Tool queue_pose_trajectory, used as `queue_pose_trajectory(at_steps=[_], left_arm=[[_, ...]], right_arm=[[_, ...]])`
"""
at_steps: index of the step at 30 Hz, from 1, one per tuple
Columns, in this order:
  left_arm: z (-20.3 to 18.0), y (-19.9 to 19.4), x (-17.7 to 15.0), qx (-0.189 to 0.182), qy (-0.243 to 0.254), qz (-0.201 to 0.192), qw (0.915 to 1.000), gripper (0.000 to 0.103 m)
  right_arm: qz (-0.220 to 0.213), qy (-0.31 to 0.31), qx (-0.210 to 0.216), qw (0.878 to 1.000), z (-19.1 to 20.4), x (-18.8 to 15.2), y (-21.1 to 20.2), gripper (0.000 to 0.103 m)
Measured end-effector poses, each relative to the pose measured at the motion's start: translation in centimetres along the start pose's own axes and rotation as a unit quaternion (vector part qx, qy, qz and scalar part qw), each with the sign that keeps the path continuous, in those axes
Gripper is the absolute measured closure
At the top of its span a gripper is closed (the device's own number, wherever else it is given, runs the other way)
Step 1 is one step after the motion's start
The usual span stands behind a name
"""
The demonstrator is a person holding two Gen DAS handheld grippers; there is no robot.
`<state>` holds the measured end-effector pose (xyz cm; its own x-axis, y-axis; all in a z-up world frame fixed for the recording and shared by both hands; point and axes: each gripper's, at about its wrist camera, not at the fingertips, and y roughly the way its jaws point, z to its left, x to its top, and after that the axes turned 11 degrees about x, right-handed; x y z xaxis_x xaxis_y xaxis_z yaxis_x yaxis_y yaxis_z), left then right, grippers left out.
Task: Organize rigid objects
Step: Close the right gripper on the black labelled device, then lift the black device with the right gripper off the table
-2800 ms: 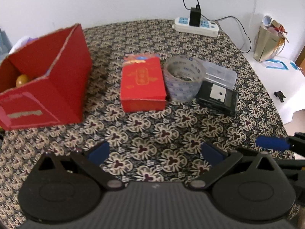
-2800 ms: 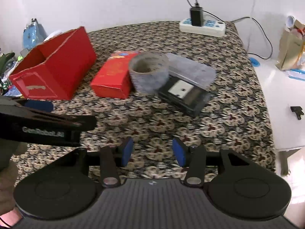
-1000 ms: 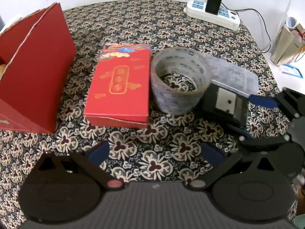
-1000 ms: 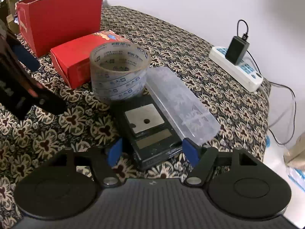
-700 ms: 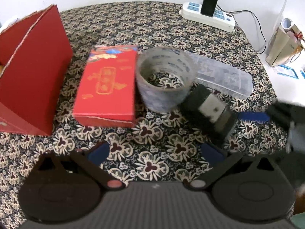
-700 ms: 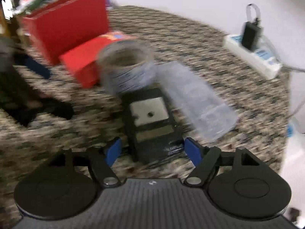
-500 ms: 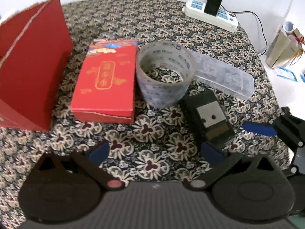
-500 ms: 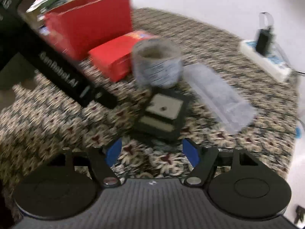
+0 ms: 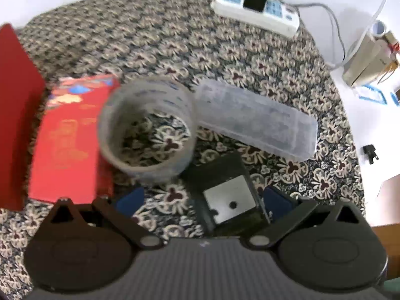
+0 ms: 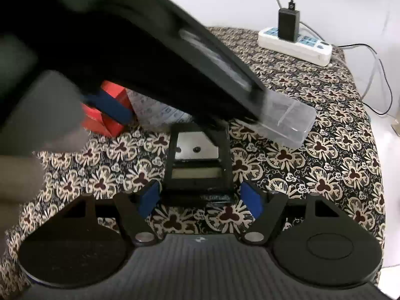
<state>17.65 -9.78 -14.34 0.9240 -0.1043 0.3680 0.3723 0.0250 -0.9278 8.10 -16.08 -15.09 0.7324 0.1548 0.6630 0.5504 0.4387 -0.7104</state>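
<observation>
A black pocket scale point(image 9: 226, 195) with a metal pan lies on the patterned tablecloth; it also shows in the right wrist view point(image 10: 198, 160). My left gripper point(image 9: 202, 202) is open, low over the scale, its right finger beside the scale's edge. My right gripper point(image 10: 200, 197) is open, its jaws either side of the scale's near end. A clear tape roll point(image 9: 146, 132), a red box point(image 9: 67, 140) and a clear plastic lid point(image 9: 255, 120) lie beyond. The left gripper's body point(image 10: 150, 57) crosses the right wrist view and hides the roll.
A tall open red carton point(image 9: 17, 105) stands at the left. A white power strip point(image 9: 255, 12) with a black charger sits at the table's far edge. A paper bag point(image 9: 367, 60) stands off the table to the right.
My left gripper has moved forward and down over the scale and tape roll. The scale was dragged away from the lid and turned. My right gripper has come to straddle its near end.
</observation>
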Motion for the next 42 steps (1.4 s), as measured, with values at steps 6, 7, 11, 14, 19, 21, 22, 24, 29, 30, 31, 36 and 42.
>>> queue_pose_trajectory(at_steps=[6, 7, 11, 14, 19, 21, 22, 24, 29, 30, 31, 36, 42], left_arm=[[-0.7, 1.1, 0.4, -0.009, -0.002, 0.020, 0.9998, 0.015], [-0.8, 1.1, 0.4, -0.012, 0.001, 0.018, 0.9998, 0.017], [-1.1, 0.9, 0.5, -0.026, 0.015, 0.014, 0.9995, 0.027], [-0.8, 0.9, 0.4, -0.035, 0.014, 0.012, 0.9992, 0.029], [0.4, 0.0, -0.5, -0.060, 0.002, 0.018, 0.9980, 0.038], [0.7, -0.6, -1.2, -0.068, -0.002, 0.022, 0.9975, 0.040], [0.7, -0.9, -1.7, -0.070, 0.000, 0.021, 0.9973, 0.040], [0.7, -1.5, -2.8, -0.072, 0.001, 0.020, 0.9972, 0.040], [1.5, -4.0, -5.1, -0.089, 0.001, 0.007, 0.9960, 0.045], [1.7, -4.7, -5.3, -0.094, -0.001, 0.002, 0.9956, 0.051], [2.0, -5.5, -5.6, -0.099, -0.001, -0.004, 0.9951, 0.059], [3.1, -8.1, -6.7, -0.144, -0.007, -0.014, 0.9895, 0.087], [6.1, -9.1, -7.8, -0.148, 0.003, -0.041, 0.9882, 0.085]], right_arm=[[-0.013, 0.003, -0.011, 1.000, 0.1, -0.7, -0.4, 0.045], [-0.015, 0.008, -0.007, 1.000, -0.1, -0.8, -0.5, 0.045], [-0.019, 0.005, 0.002, 1.000, 0.2, -0.8, -0.6, 0.053], [-0.021, 0.000, -0.003, 1.000, 0.5, -0.9, -0.6, 0.053], [-0.023, 0.017, 0.010, 1.000, 0.6, -1.4, -1.3, 0.053], [-0.020, 0.028, 0.018, 0.999, 0.6, -1.7, -2.0, 0.053], [-0.019, 0.032, 0.024, 0.999, 0.6, -2.0, -2.4, 0.053], [-0.016, 0.039, 0.032, 0.999, 0.8, -2.4, -3.2, 0.053], [-0.012, 0.041, 0.040, 0.998, 2.1, -3.5, -5.4, 0.053], [-0.014, 0.040, 0.041, 0.998, 2.3, -3.6, -6.0, 0.053], [-0.019, 0.039, 0.041, 0.998, 2.7, -3.7, -6.5, 0.053], [-0.061, -0.004, 0.033, 0.998, 4.9, -2.5, -9.0, 0.055], [-0.058, -0.047, 0.008, 0.997, 8.6, -2.1, -7.7, 0.055]])
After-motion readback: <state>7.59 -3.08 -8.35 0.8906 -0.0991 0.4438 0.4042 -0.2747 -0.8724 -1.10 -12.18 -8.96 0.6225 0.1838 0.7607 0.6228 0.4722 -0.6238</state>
